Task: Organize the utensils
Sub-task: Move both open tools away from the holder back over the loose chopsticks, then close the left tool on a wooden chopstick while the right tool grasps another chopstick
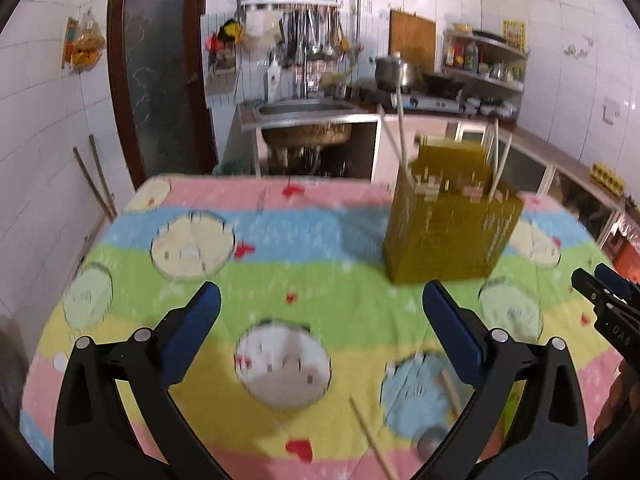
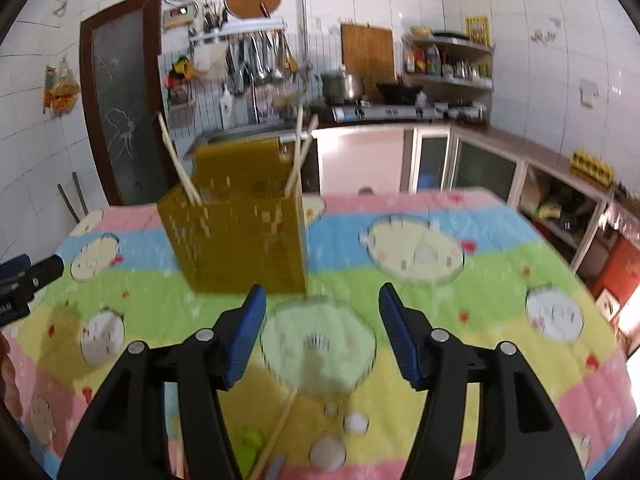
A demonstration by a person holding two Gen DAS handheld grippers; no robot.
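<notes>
A mustard-yellow utensil holder (image 1: 452,220) (image 2: 240,232) stands upright on the striped cartoon tablecloth (image 1: 248,216), with pale chopsticks (image 1: 401,128) (image 2: 176,160) sticking out of it. My left gripper (image 1: 322,292) hovers open and holds nothing, just before the holder and to its left. My right gripper (image 2: 322,292) is open too, with the holder ahead on its left. Loose on the cloth below lie a chopstick (image 1: 372,436) (image 2: 280,428), a metal spoon (image 1: 430,444) and white spoons (image 2: 328,452). Each gripper shows at the edge of the other's view (image 1: 600,284) (image 2: 36,270).
Beyond the table's far edge are a steel sink (image 1: 304,110), a stove with a pot (image 2: 344,86), a rack of hanging utensils (image 1: 316,32) and low cabinets (image 2: 480,168) along the right wall. A dark-framed door (image 1: 160,80) stands at the left.
</notes>
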